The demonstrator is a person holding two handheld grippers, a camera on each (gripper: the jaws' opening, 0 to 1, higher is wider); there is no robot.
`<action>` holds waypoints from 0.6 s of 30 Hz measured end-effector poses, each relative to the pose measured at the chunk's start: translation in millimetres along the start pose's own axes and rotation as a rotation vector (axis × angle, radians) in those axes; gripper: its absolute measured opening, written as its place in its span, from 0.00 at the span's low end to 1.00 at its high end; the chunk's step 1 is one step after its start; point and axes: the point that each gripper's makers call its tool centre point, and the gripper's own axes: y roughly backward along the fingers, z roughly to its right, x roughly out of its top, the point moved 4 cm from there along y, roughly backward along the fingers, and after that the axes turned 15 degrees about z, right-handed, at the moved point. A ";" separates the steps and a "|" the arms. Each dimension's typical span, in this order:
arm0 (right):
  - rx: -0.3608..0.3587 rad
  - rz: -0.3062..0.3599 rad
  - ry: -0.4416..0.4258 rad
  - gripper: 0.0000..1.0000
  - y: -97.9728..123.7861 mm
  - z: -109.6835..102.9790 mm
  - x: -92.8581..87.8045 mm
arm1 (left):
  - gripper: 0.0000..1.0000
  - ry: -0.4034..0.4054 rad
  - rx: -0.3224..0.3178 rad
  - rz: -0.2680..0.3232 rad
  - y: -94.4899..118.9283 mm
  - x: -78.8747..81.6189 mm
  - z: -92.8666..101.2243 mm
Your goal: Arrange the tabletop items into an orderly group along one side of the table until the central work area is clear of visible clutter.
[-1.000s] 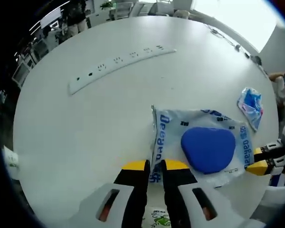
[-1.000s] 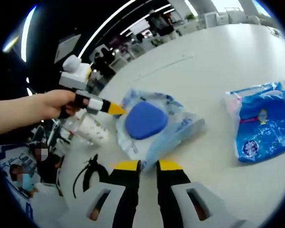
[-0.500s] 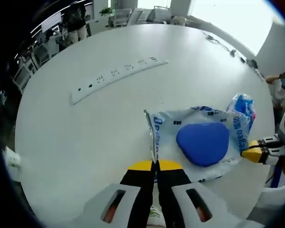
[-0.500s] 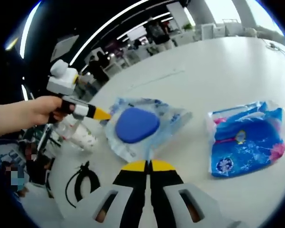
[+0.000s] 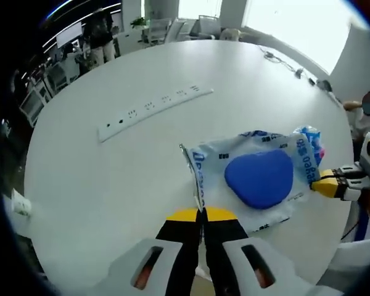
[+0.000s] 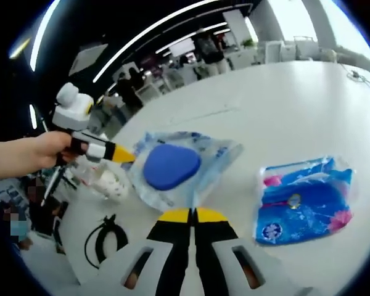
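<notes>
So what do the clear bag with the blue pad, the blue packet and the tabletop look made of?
Clear bag: thin glossy plastic film, judging by its crinkles, glare and see-through look. Blue pad inside: matte and smooth, maybe foam or silicone; cannot tell. Blue packet: shiny printed plastic wrap, wrinkled. Tabletop: hard, smooth white surface, probably laminate, with soft reflections.

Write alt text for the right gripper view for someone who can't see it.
Both grippers, right and left, pinch opposite edges of a clear bag holding a blue pad on a white table. A blue packet lies beside it, a black cable nearby.
</notes>
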 end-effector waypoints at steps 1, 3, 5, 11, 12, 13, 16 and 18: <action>-0.002 0.001 0.002 0.00 0.4 1.2 1.3 | 0.00 0.005 0.000 0.007 1.6 0.6 1.3; -0.011 0.006 -0.001 0.00 1.1 3.8 4.7 | 0.00 0.015 0.000 0.011 4.6 0.2 4.1; -0.013 0.007 0.004 0.00 1.4 4.1 6.1 | 0.00 0.025 0.005 0.022 7.9 -0.7 6.2; -0.013 -0.005 0.048 0.00 5.1 3.8 6.8 | 0.00 0.053 0.009 0.037 18.3 -6.7 11.6; -0.012 -0.005 0.050 0.00 5.4 3.8 6.8 | 0.00 0.054 0.010 0.038 18.8 -7.7 11.5; -0.011 -0.008 0.055 0.00 6.1 4.0 6.4 | 0.00 0.057 0.012 0.038 19.6 -8.8 11.8; -0.010 -0.019 0.081 0.00 7.6 5.6 5.4 | 0.00 0.071 0.012 0.044 22.0 -10.5 14.2; -0.013 -0.023 0.080 0.00 8.1 6.8 5.3 | 0.00 0.086 0.016 0.053 23.4 -12.0 16.3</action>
